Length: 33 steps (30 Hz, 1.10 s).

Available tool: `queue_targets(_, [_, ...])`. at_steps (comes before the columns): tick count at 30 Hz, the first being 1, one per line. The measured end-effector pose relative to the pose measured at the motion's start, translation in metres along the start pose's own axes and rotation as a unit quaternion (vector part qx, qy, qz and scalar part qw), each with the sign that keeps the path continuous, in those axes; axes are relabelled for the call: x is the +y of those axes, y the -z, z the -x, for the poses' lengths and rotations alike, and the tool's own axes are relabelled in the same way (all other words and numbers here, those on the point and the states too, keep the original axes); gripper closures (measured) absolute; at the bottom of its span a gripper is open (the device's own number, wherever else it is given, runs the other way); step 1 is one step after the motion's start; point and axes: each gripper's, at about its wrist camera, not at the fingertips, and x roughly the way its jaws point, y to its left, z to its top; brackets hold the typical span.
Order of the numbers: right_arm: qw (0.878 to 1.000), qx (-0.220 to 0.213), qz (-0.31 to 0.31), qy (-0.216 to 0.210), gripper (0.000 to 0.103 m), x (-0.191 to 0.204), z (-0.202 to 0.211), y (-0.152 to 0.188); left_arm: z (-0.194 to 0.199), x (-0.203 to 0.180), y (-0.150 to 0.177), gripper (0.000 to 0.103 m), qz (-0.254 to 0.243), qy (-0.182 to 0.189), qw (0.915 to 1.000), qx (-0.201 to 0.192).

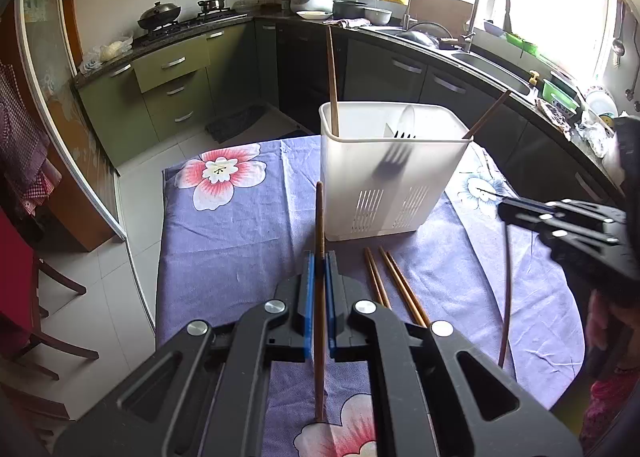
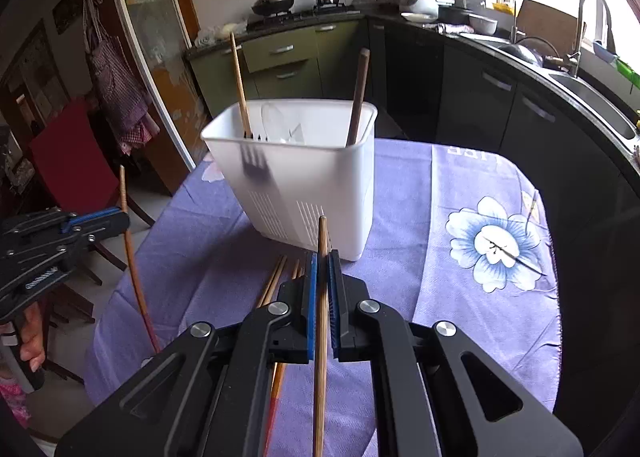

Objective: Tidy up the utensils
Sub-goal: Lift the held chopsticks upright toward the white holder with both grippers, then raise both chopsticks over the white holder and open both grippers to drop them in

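Each gripper had one chopstick clenched between its blue pads, presumably so both could be dropped into the white utensil holder ahead of the jaws. The left gripper pinched a dark chopstick near its upper part, the tip rising beyond the jaws and the lower end hanging toward the floral tablecloth. The right gripper gripped a paler chopstick the same way. Both pointed steeply downward toward the holder (which already held two sticks, a fork and a spoon). Four loose chopsticks lay just beyond and right of the left jaws, waiting.
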Motion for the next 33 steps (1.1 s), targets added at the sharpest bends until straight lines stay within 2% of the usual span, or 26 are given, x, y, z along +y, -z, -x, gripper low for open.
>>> queue_targets(9, [0.998,-0.065,0.007,0.001,0.097,-0.007,0.069,-0.001,0.01,-0.007,-0.01,0.098,-0.004,0.002,0.9999,-0.011])
queue_targets(18, [0.997,-0.079,0.0,0.001,0.097,-0.01,0.078,-0.017,0.024,-0.019,-0.028,0.098,-0.012,0.01,0.9995,-0.027])
queue_targets(28, [0.996,-0.087,0.0,-0.005,0.097,-0.004,0.083,-0.049,0.063,-0.04,-0.089,0.098,-0.023,0.023,0.997,-0.07])
queue_targets(33, [0.996,-0.087,0.007,-0.006,0.097,0.001,0.086,-0.059,0.08,-0.049,-0.116,0.098,-0.031,0.017,0.9957,-0.085])
